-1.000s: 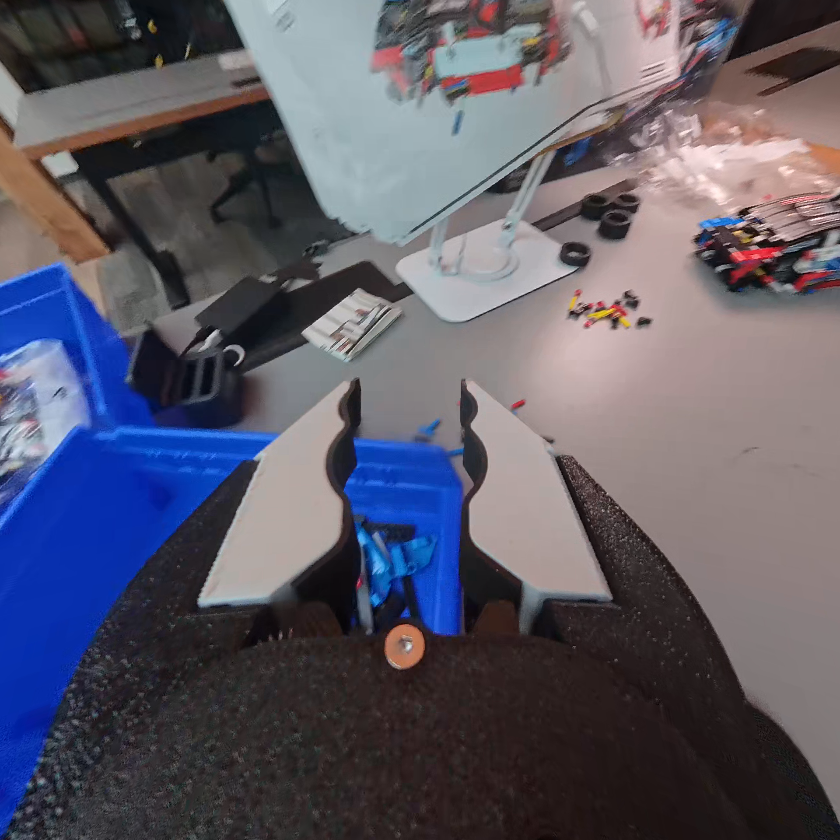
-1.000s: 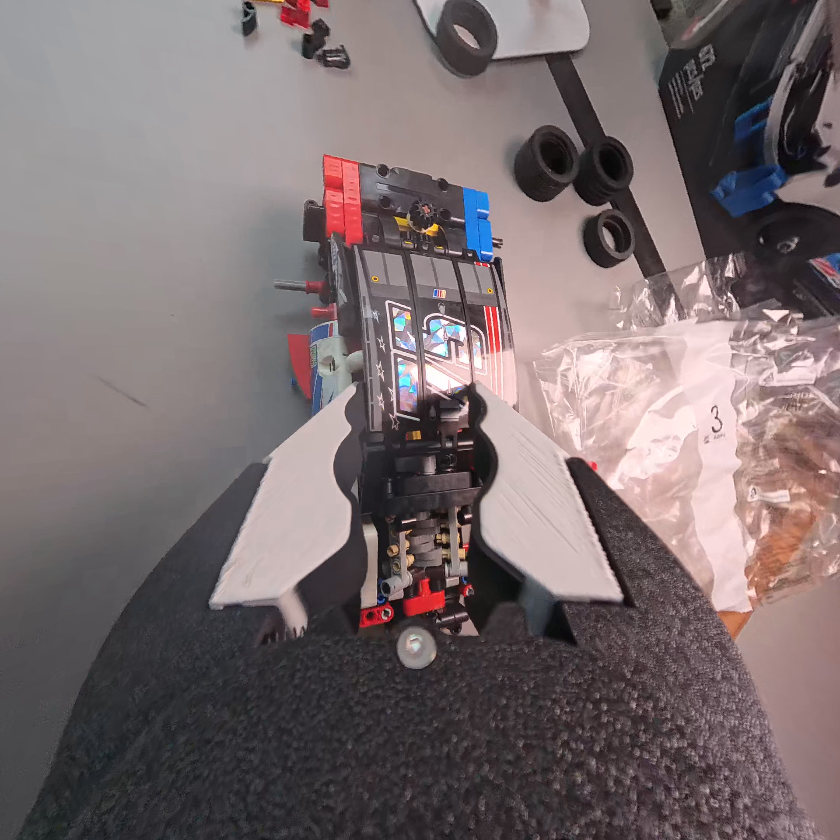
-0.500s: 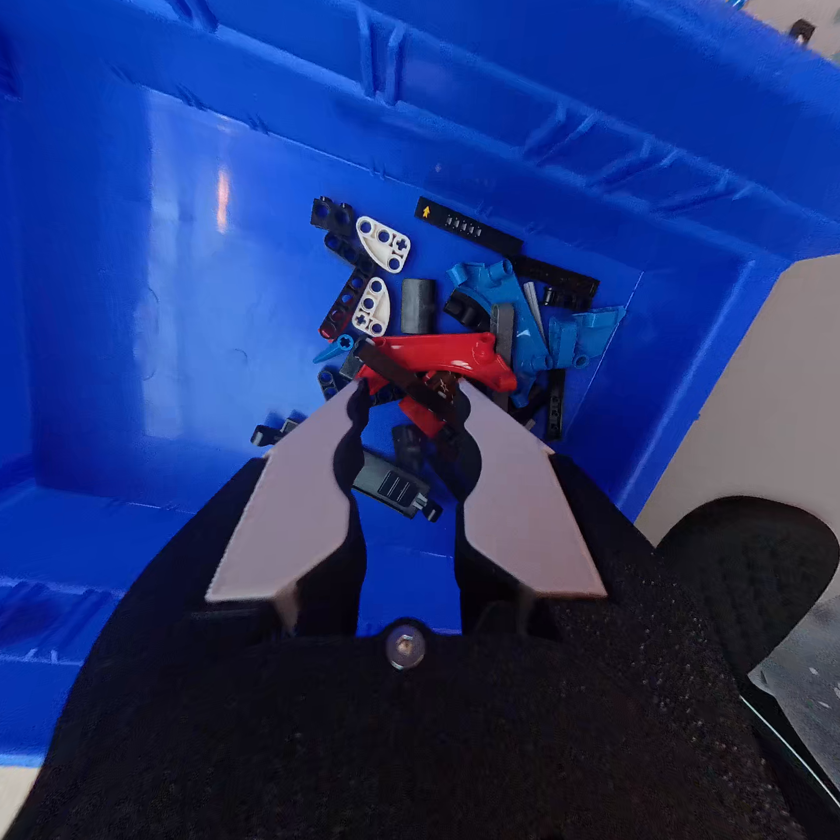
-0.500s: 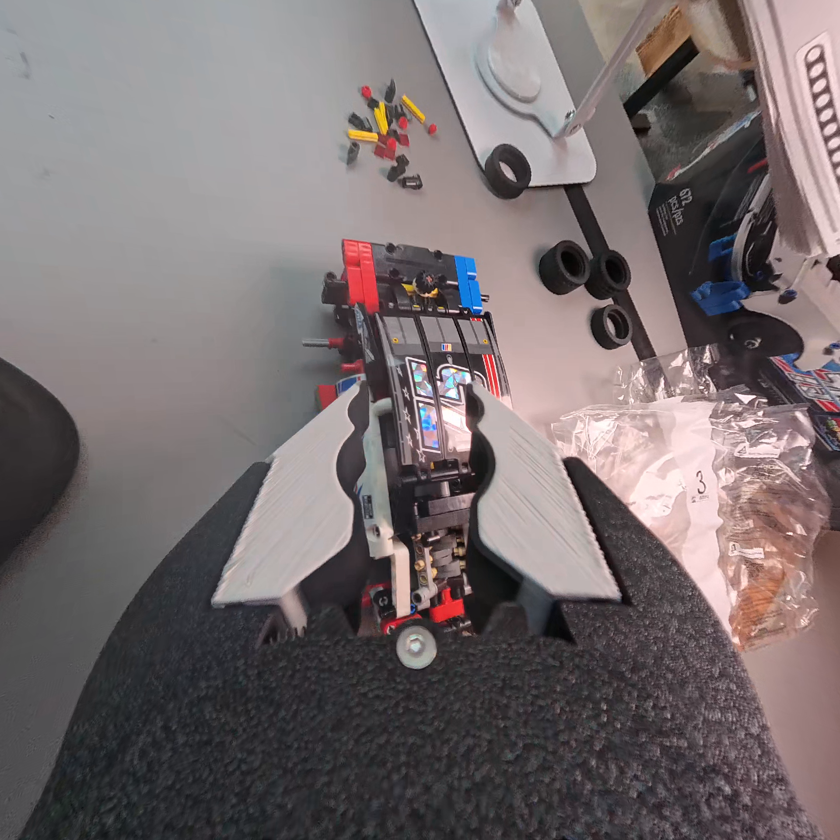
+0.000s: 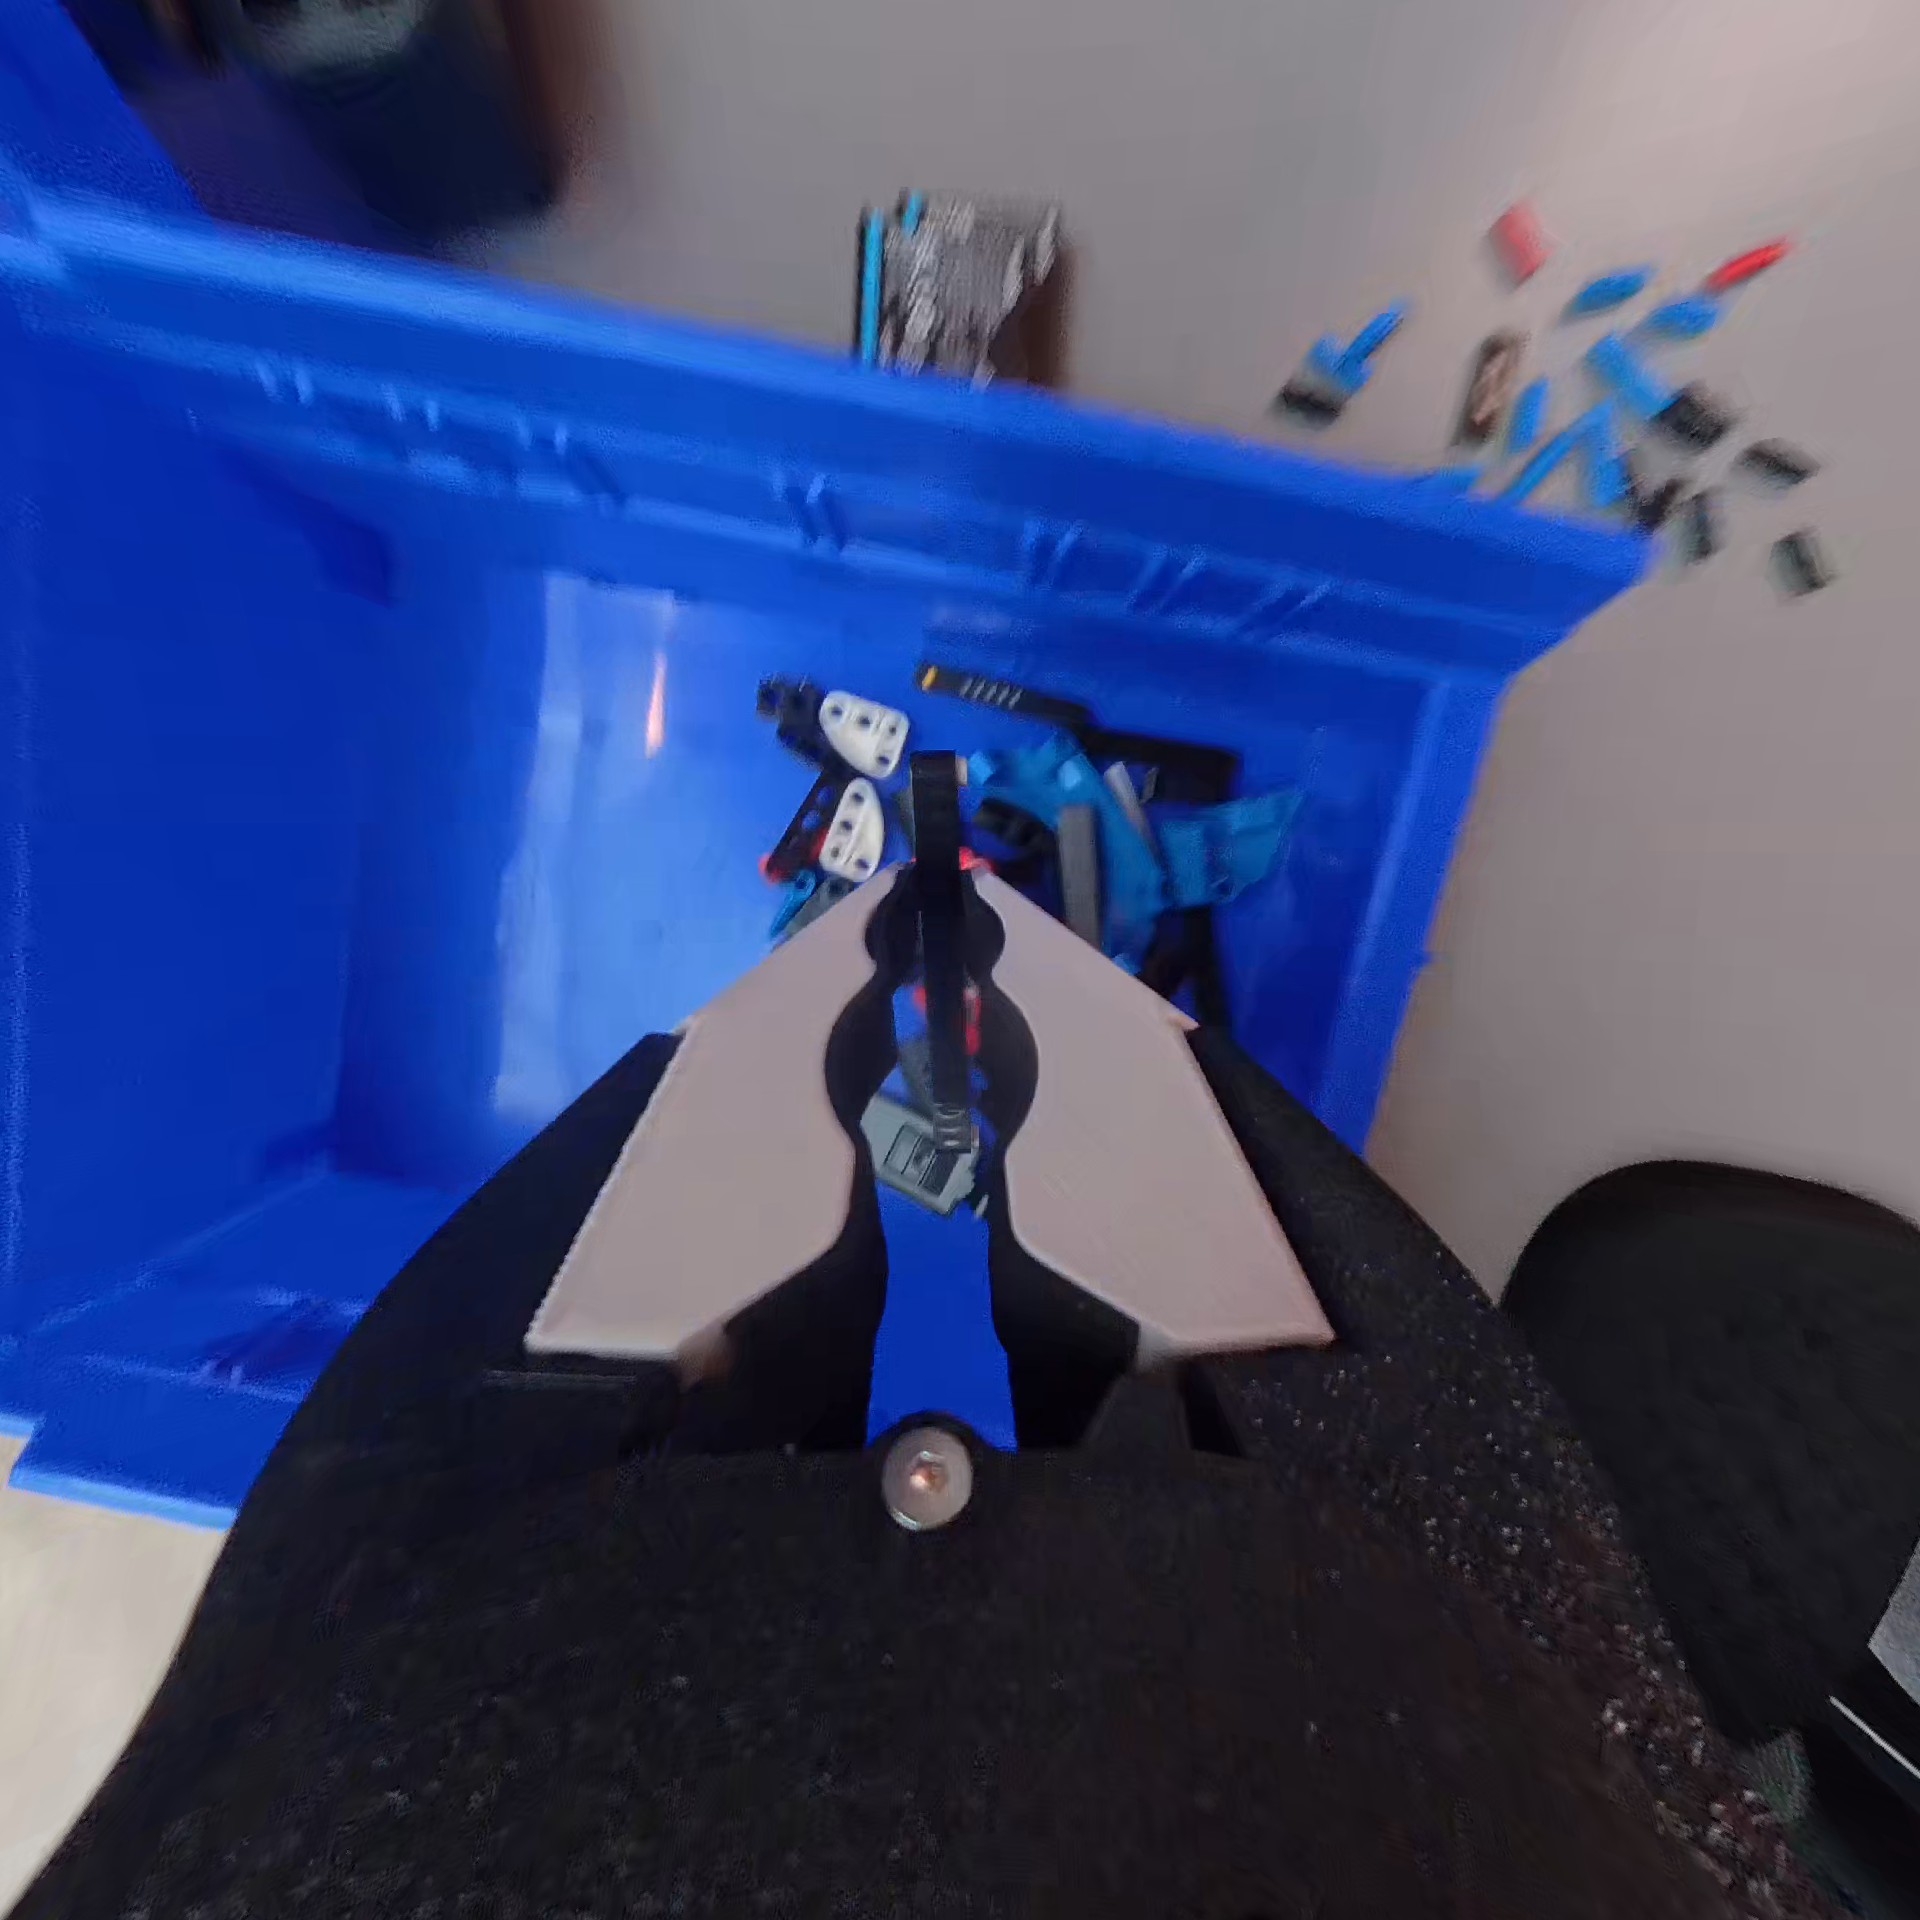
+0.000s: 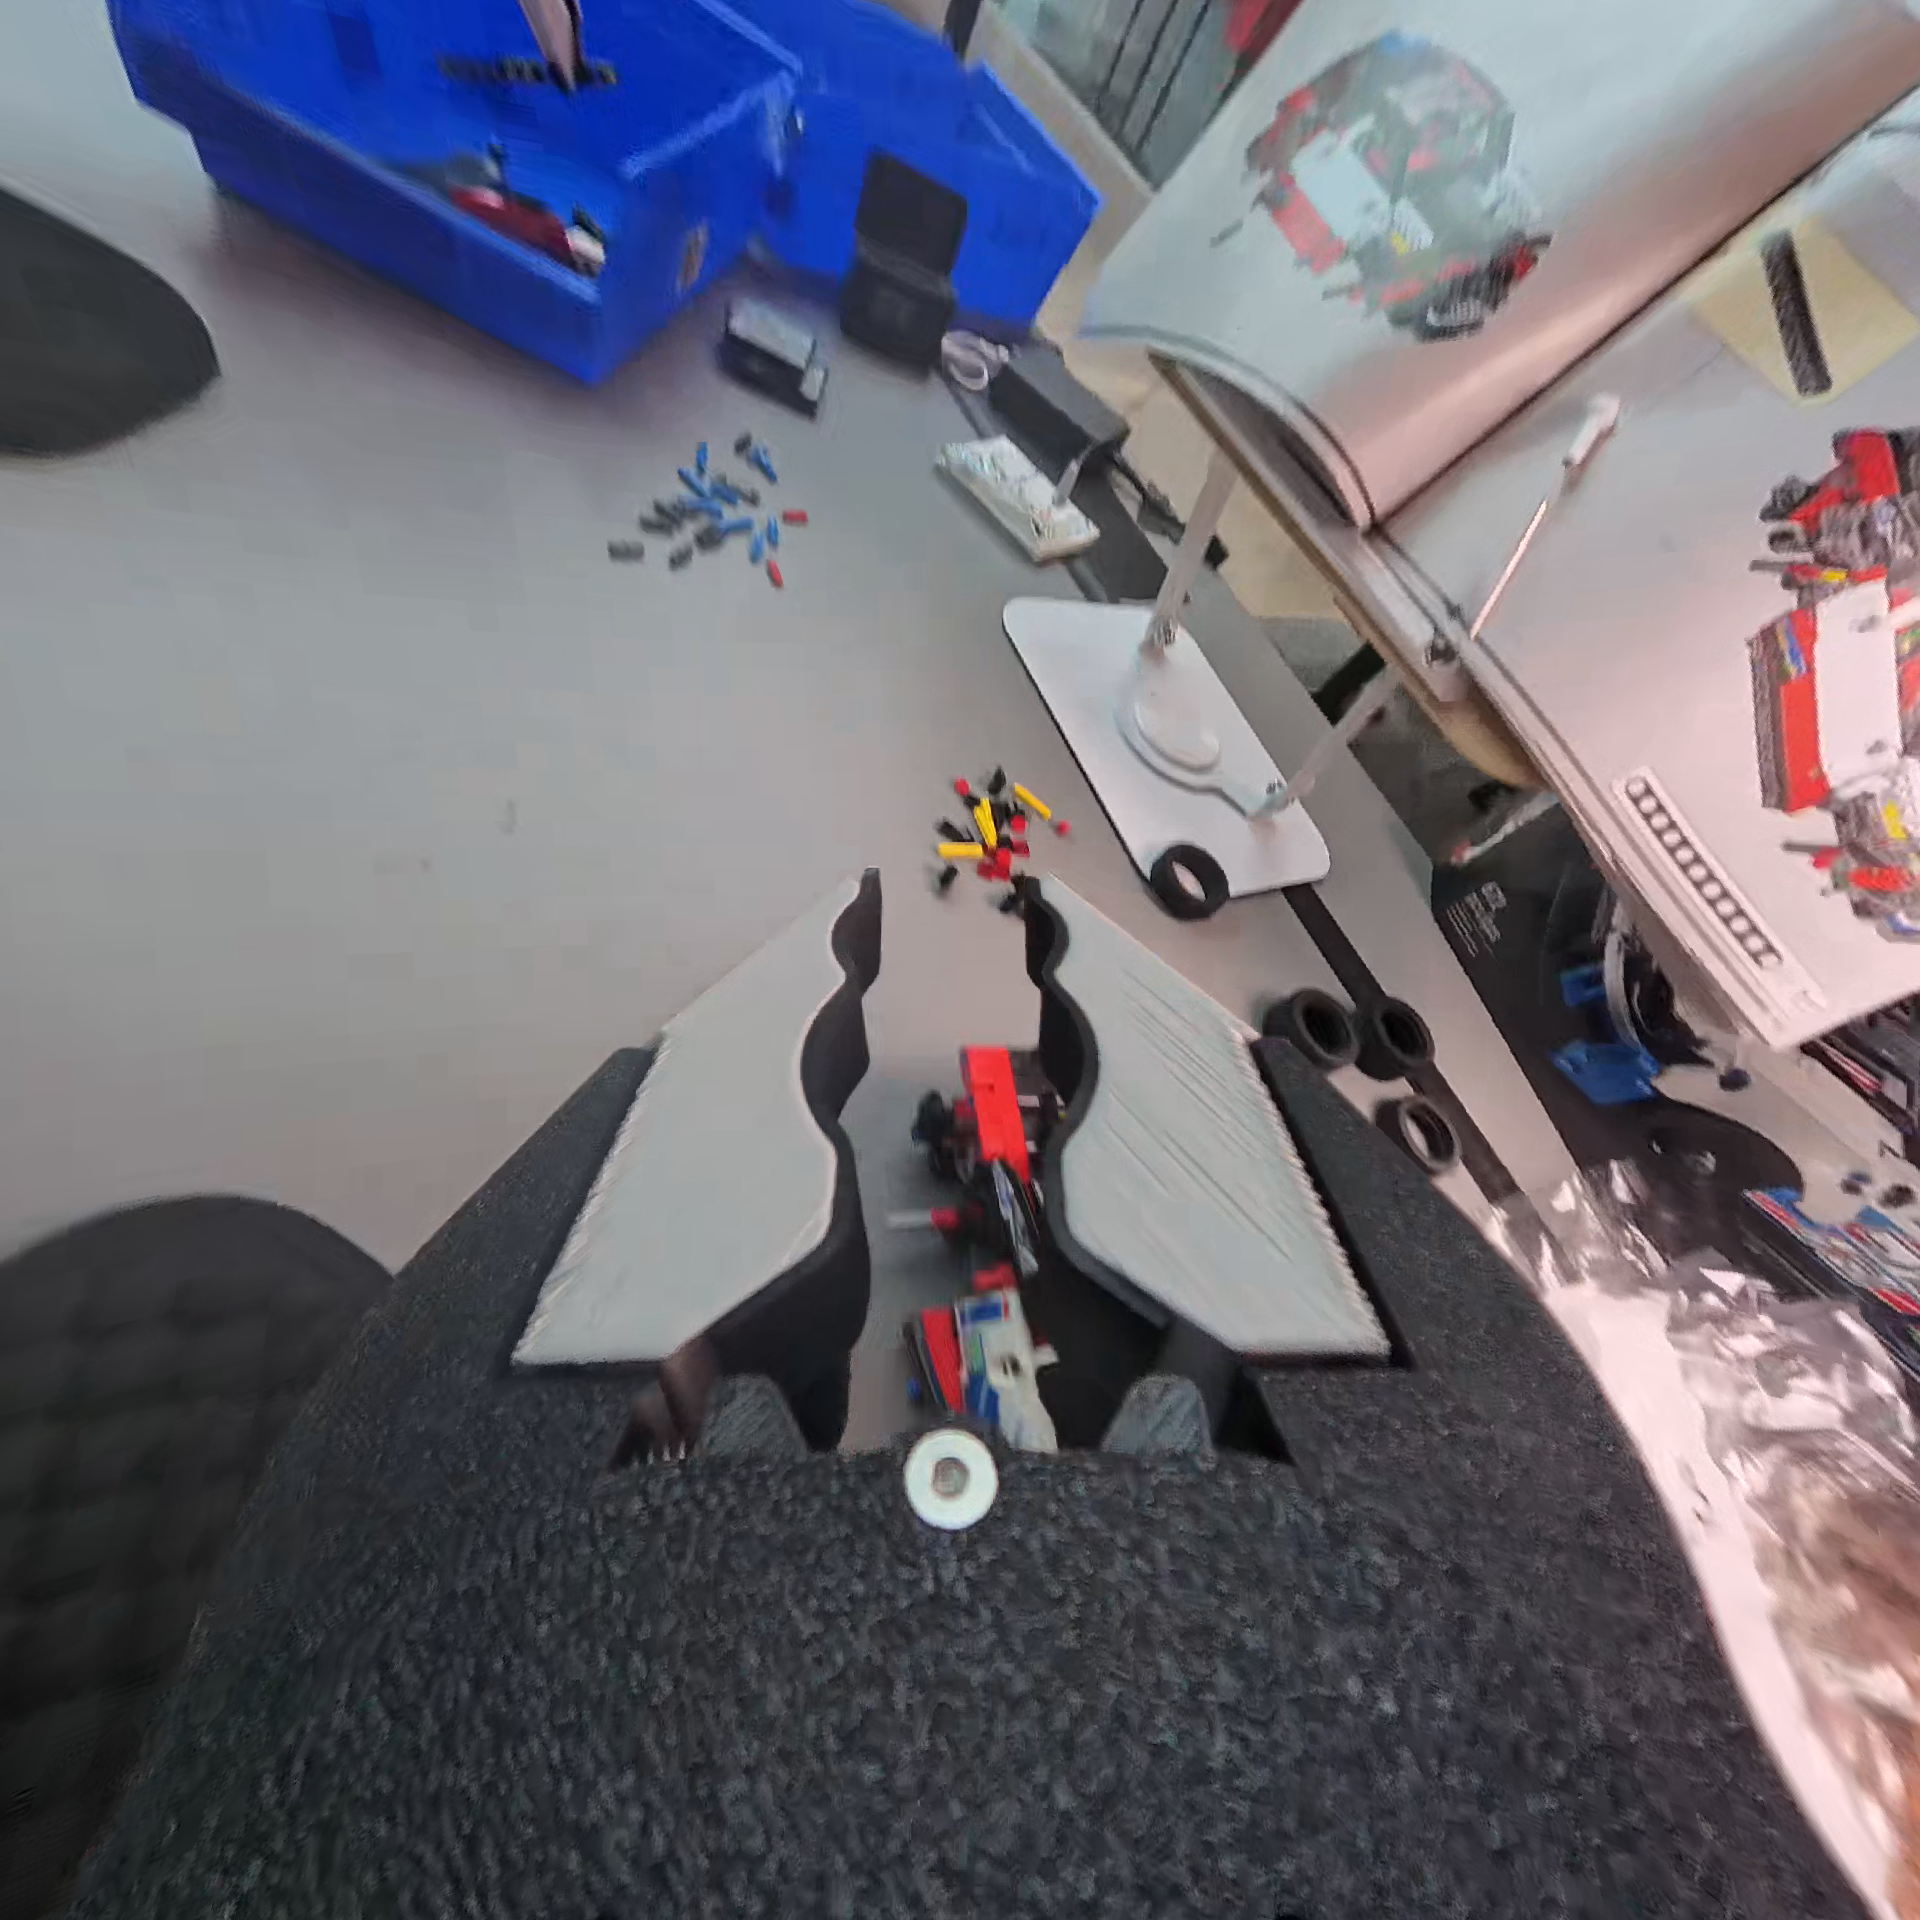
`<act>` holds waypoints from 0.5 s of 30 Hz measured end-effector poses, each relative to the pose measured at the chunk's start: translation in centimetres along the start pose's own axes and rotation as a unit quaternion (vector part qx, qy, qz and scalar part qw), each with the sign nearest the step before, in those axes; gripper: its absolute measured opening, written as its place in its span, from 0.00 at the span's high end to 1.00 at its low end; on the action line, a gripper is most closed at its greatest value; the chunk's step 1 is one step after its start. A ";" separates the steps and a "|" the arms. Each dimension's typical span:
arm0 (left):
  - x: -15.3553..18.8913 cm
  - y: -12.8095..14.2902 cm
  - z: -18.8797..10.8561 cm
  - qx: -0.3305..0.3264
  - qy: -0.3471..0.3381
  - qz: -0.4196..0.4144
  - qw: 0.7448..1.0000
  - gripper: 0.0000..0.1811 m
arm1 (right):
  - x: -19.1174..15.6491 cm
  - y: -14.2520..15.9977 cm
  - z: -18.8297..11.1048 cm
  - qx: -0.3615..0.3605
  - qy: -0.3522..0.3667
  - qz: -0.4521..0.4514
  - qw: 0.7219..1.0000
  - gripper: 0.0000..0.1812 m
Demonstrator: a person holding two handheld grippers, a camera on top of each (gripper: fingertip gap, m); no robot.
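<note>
My left gripper (image 5: 935,894) is shut on a thin black beam (image 5: 938,831) and holds it upright above the blue bin (image 5: 727,468). White (image 5: 862,727), blue (image 5: 1091,831) and black pieces lie in the bin's corner below it. My right gripper (image 6: 951,894) is open and empty, raised above the grey table. The red, black and white car model (image 6: 987,1132) lies on the table beneath it, seen between the fingers. The left gripper's fingers (image 6: 551,31) and the beam also show over the bin (image 6: 468,187) in the right wrist view.
Yellow, red and black pins (image 6: 992,831) and blue and black pins (image 6: 717,509) lie loose on the table. A white stand (image 6: 1174,727) holds an open booklet (image 6: 1455,208). Black tyres (image 6: 1340,1029) and plastic bags (image 6: 1766,1455) lie to the right. My hands' fingertips stand some 55 centimetres from each other.
My left gripper went down into the bin, shut on the black beam and lifted it. My right gripper came off the car model, rose and tilted up towards the bins.
</note>
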State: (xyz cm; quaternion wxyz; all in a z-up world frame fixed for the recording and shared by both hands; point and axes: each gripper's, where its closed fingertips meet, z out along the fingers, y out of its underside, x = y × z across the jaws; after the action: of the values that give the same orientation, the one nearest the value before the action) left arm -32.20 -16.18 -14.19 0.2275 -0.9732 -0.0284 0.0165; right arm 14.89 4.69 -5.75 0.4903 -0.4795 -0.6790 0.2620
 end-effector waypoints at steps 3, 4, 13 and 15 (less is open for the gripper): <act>6.0 -6.1 -4.0 0.161 0.047 0.051 0.984 0.97 | -1.7 -4.0 2.9 0.077 -0.016 0.049 0.996 0.85; 8.5 -7.9 -5.2 0.212 0.073 0.066 0.972 0.97 | -2.4 -5.3 4.2 0.100 -0.024 0.069 0.992 0.85; 28.5 -15.8 -6.8 0.466 0.294 0.012 0.834 0.97 | -7.9 -10.4 14.2 0.146 -0.016 0.174 0.974 0.79; 30.4 -16.2 -6.2 0.480 0.313 -0.010 0.820 0.97 | -7.7 -10.0 15.0 0.145 0.002 0.180 0.973 0.78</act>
State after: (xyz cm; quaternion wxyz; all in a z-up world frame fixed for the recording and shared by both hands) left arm -2.39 -2.50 -2.03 0.6623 -0.6934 0.0466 -0.2798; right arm -2.32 -4.58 -6.41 0.5005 -0.5184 -0.5354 0.4406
